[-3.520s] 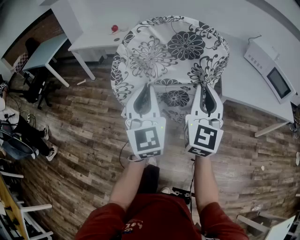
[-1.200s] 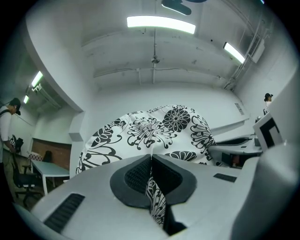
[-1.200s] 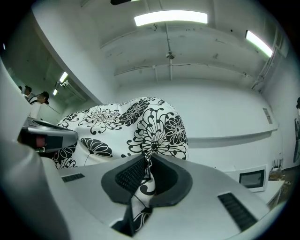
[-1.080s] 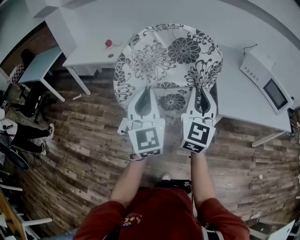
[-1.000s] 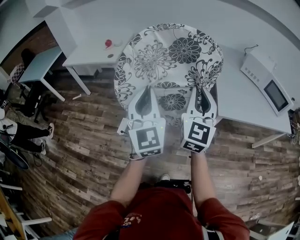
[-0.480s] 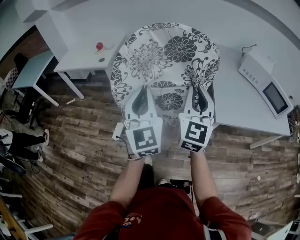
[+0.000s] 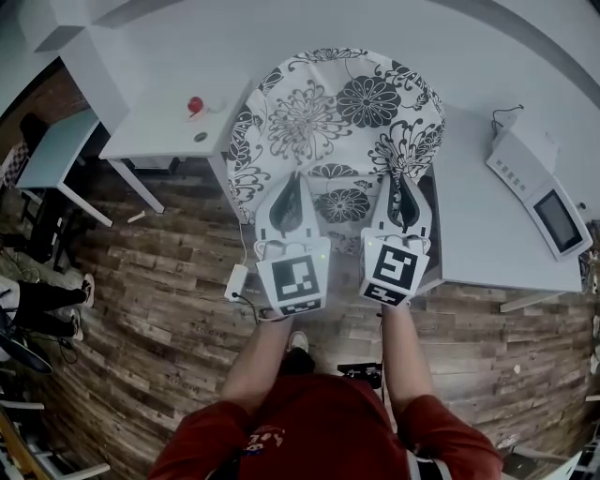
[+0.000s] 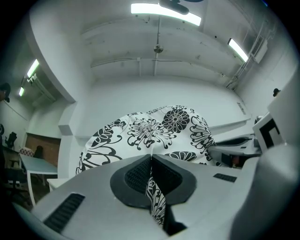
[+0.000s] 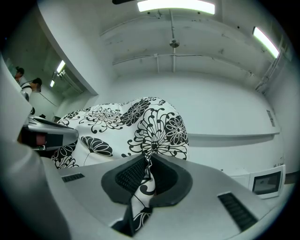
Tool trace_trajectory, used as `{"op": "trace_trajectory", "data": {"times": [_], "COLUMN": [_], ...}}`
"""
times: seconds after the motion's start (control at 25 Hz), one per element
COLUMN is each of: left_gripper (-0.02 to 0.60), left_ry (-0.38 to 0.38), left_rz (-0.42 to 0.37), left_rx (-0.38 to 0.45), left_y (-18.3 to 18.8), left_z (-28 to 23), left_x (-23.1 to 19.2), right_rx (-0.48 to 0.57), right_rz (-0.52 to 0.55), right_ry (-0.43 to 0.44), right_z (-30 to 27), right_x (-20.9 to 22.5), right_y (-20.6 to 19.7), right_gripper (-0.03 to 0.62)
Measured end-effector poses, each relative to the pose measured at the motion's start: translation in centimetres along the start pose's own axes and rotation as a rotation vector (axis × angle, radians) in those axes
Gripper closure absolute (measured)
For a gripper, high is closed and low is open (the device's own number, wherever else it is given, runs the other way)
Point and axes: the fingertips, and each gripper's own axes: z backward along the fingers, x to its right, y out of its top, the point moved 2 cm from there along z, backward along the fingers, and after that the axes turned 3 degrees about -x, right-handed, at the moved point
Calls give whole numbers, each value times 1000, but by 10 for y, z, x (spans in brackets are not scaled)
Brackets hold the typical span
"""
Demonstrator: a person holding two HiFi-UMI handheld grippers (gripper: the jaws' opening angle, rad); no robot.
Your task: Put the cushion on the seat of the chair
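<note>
**Cushion up in the air, both grippers clamped on its near edge**

From the head view, the cushion (image 7: 337, 108), round, white and covered in black flower print, hangs out in front of the person. The left gripper (image 7: 292, 180) has it on one side of the near edge and the right gripper (image 7: 401, 178) on the other. The two sit side by side, well apart, marker cubes facing the camera.

In the left gripper view the jaws are pressed together with a fold of printed fabric pinched between the dark ribbed pads (image 8: 138, 174), and the rest of the cushion swells up beyond them. The right gripper view shows the same: jaws tight on a twist of the cloth, which trails down through the pads (image 9: 129, 177), with the cushion bulging up and to the left.

Below the cushion, the far part overlaps a white table (image 7: 155, 108) that carries a small red object (image 7: 195, 104). To the right runs a second white table (image 7: 478, 216) with a white appliance (image 7: 544, 192) on it. Wood-plank floor (image 7: 141, 291) spreads beneath the grippers, and a small white block (image 7: 234, 280) with a cable lies on it just left of the left gripper. Both gripper views look up at strip lights (image 8: 165, 8) on a white ceiling.
</note>
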Motion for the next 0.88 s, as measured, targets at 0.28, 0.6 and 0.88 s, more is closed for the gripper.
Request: {"op": "trace_trajectory", "data": {"times": [0.28, 0.6, 0.88], "left_gripper": [552, 552, 552], "left_ry": [-14, -38, -55], "left_rz": [7, 4, 2], "left_rx": [33, 76, 91], "left_y": [-1, -8, -11], "left_z": [-1, -6, -9], "left_x": [-4, -6, -5], "right_rx": [26, 65, 79], "right_rz": [9, 21, 21], "right_ry": [-21, -50, -76], "right_z": [1, -2, -4], "right_x": [-4, -6, -5], "right_y": [-1, -5, -6], "right_gripper": [549, 549, 549]}}
